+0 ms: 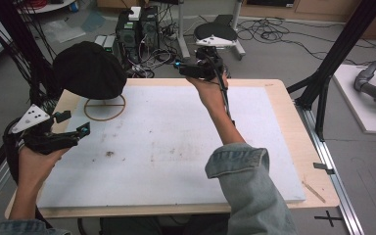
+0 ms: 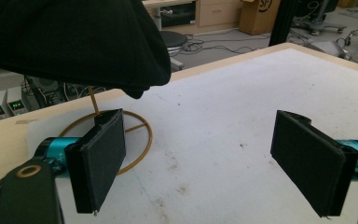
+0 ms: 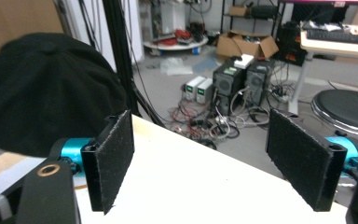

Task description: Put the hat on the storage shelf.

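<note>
Looks like we're basically done: the black hat [image 1: 89, 69] sits on its gold stand [image 1: 105, 108] at the far left, and our left gripper [image 1: 81, 131] and right gripper [image 1: 186, 66] are both wide open, holding nothing.

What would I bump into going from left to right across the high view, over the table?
Left gripper in the person's left hand → black fabric cap hanging on a thin gold wire stand with a ring base → right gripper held up at the table's far edge → bare strip of pale wooden table.
</note>
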Tool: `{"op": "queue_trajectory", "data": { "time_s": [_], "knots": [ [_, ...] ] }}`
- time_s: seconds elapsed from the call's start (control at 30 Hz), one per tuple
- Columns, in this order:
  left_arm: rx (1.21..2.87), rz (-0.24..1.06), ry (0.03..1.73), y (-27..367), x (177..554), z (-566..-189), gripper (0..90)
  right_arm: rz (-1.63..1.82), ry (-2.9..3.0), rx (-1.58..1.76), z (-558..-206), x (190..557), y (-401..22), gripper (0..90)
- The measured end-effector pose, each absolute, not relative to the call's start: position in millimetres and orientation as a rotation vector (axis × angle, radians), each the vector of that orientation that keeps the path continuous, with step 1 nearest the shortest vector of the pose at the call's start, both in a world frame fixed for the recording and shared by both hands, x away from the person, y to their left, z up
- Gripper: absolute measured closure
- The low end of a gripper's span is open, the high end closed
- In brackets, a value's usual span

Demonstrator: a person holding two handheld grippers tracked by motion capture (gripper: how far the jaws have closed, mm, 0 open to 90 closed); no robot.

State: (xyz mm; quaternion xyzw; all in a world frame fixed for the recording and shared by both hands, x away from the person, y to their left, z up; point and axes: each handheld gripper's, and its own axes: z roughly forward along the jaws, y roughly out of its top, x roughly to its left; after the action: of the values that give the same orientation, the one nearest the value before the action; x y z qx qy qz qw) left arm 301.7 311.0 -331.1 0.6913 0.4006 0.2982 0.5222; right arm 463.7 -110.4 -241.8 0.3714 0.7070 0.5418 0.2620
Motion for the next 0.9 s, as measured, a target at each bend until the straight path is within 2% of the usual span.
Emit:
{"op": "queue_trajectory", "data": {
  "time_s": [0.27, 0.4, 0.9],
  "knots": [
    [1.661, 0.706, 0.959, 308.1, 305.5, -332.9, 18.4, 1.466, 1.912, 1.011, -255.2, 439.4, -147.1, 18.9],
    [1.66, 0.705, 0.963, 307.8, 306.6, -334.0, 18.4, 1.465, 1.905, 1.034, -264.6, 427.6, -163.3, 13.1],
    [1.659, 0.701, 0.972, 308.2, 307.9, -336.2, 18.4, 1.491, 1.867, 1.071, -298.7, 386.3, -219.1, 11.8]
  ]
}}
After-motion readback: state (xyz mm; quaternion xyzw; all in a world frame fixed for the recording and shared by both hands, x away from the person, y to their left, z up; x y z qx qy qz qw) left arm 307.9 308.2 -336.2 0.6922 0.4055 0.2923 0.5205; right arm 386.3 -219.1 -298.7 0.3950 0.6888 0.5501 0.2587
